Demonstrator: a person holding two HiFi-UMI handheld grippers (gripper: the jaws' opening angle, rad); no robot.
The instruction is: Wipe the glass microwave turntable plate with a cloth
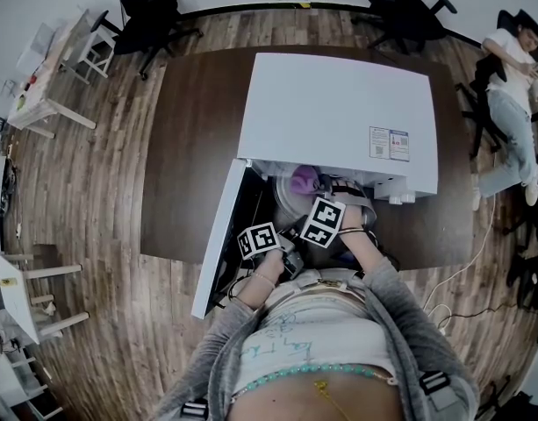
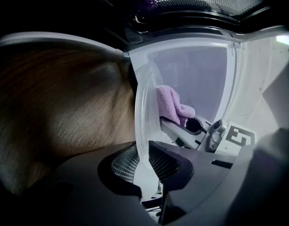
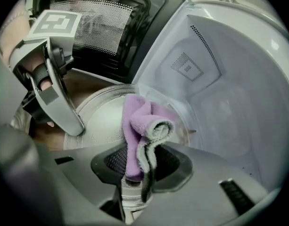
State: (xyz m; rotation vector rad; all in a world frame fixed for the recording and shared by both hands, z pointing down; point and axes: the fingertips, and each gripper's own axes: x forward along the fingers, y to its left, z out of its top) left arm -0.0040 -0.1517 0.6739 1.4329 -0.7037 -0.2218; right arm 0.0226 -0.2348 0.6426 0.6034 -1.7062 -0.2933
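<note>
The left claw [image 2: 144,161] is closed on the rim of the round clear glass turntable plate [image 2: 143,105], holding it on edge at the mouth of the open white microwave [image 1: 339,112]. The right claw [image 3: 144,166] is clamped on a folded purple cloth [image 3: 139,121], which lies against the plate's face. The microwave stands on a dark brown counter [image 1: 194,147] above a wood-plank floor [image 1: 84,191].

Head view looking steeply down from overhead, taking in whole table [image 1: 198,147] and microwave [image 1: 339,112] from farther off. Left gripper view sitting close, facing plate [image 2: 143,107] edge-on, toward cavity [image 2: 196,74]. Right gripper view peering down into cavity, nearing plate face. Both gripper views sharing plate, cloth [image 2: 170,102], door [image 3: 102,32].
</note>
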